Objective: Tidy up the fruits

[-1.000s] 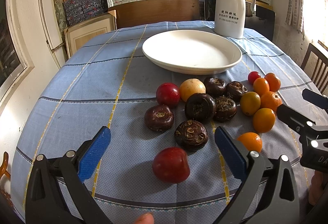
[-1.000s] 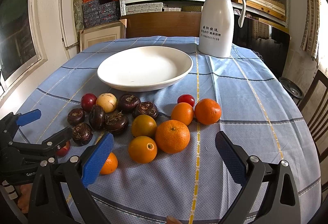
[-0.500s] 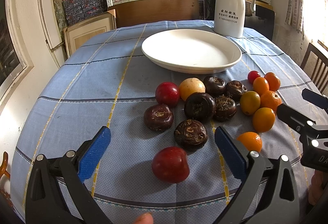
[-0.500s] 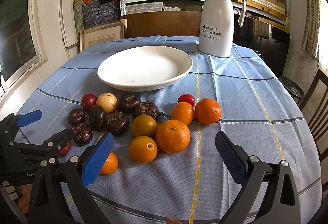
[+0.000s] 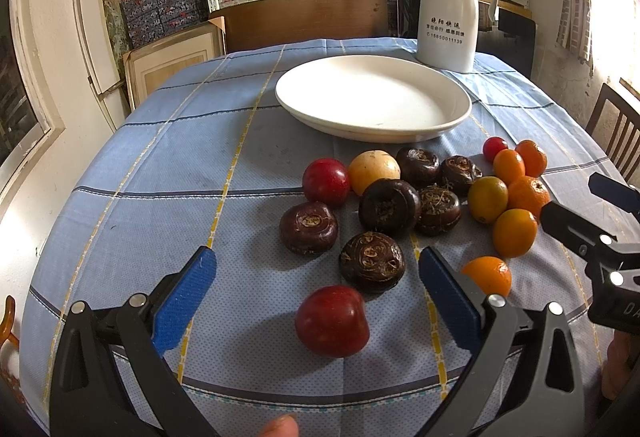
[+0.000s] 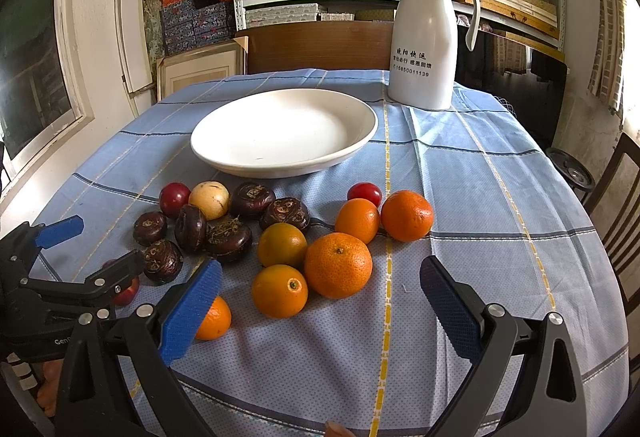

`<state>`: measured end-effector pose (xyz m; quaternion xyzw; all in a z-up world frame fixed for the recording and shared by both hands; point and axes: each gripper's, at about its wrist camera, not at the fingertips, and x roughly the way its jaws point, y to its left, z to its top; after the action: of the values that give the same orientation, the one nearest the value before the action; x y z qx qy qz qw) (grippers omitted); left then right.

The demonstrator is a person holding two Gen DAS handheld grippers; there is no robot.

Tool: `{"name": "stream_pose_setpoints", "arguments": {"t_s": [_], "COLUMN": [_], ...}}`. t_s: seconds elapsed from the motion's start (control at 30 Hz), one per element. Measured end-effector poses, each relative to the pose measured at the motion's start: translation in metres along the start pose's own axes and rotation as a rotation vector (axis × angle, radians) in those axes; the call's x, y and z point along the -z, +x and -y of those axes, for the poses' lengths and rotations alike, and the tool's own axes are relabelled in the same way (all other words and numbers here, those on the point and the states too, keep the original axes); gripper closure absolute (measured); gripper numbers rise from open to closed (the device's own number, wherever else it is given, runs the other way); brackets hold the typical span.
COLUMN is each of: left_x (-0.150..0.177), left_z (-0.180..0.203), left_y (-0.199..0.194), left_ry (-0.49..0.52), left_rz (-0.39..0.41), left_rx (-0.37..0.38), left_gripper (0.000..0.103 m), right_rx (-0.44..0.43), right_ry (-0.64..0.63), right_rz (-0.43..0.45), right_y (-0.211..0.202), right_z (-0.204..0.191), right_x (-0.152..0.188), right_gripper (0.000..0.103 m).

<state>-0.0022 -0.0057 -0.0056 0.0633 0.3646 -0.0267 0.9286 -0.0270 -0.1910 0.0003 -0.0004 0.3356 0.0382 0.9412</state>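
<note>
An empty white plate [image 5: 372,99] [image 6: 284,133] sits mid-table. In front of it lie several dark brown water chestnuts [image 5: 388,207] [image 6: 228,239], a yellow round fruit [image 5: 374,167] [image 6: 209,199], red fruits and several oranges [image 5: 514,233] [image 6: 338,265]. My left gripper [image 5: 316,291] is open just above the cloth, its blue pads either side of a red fruit [image 5: 332,321] without touching it. My right gripper [image 6: 320,303] is open too, a small orange [image 6: 214,319] behind its left pad and bigger oranges ahead. Each gripper shows at the edge of the other's view.
A white thermos jug [image 5: 450,5] [image 6: 426,41] stands behind the plate at the back right. A wooden chair back [image 6: 320,47] is at the table's far side and another chair [image 6: 618,205] at the right. The blue checked tablecloth [image 5: 160,165] is bare on the left.
</note>
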Motion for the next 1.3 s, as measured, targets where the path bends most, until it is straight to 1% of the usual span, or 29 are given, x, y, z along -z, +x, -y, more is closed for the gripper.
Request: {"name": "stream_pose_setpoints", "arguments": {"t_s": [0.6,0.8,0.87,0.93,1.07,1.2,1.3], "left_x": [0.0,0.002,0.003,0.002,0.009,0.015,0.017], "left_z": [0.0,0.004,0.004,0.001,-0.008,-0.017,-0.022], "left_y": [0.001,0.008,0.012,0.016,0.031,0.047,0.048], "left_ry": [0.0,0.009,0.016,0.017,0.018,0.038,0.068], "left_rz": [-0.003,-0.021,-0.05,-0.085,-0.193,-0.283,-0.27], "left_rx": [0.002,0.01,0.02,0.038,0.099,0.128,0.144], "left_gripper": [0.004,0.004,0.004,0.004,0.004,0.004,0.004], "right_rx": [-0.003,-0.009,-0.022,-0.045,-0.085,-0.081,-0.048], "right_ry": [0.001,0.004,0.0,-0.014,-0.051,-0.075,-0.094], "right_rz": [-0.006,-0.011,-0.034,-0.087,-0.197,-0.295,-0.33], "right_y": [0.002,0.0,0.004,0.013,0.022,0.027,0.029], "right_z": [0.0,-0.005,-0.008,-0.011,-0.012,-0.004,0.003], "right_x": [0.0,0.004,0.007,0.01,0.022,0.033,0.035], "right_gripper": [0.003,0.003,0.003,0.003,0.003,0.003,0.003]}}
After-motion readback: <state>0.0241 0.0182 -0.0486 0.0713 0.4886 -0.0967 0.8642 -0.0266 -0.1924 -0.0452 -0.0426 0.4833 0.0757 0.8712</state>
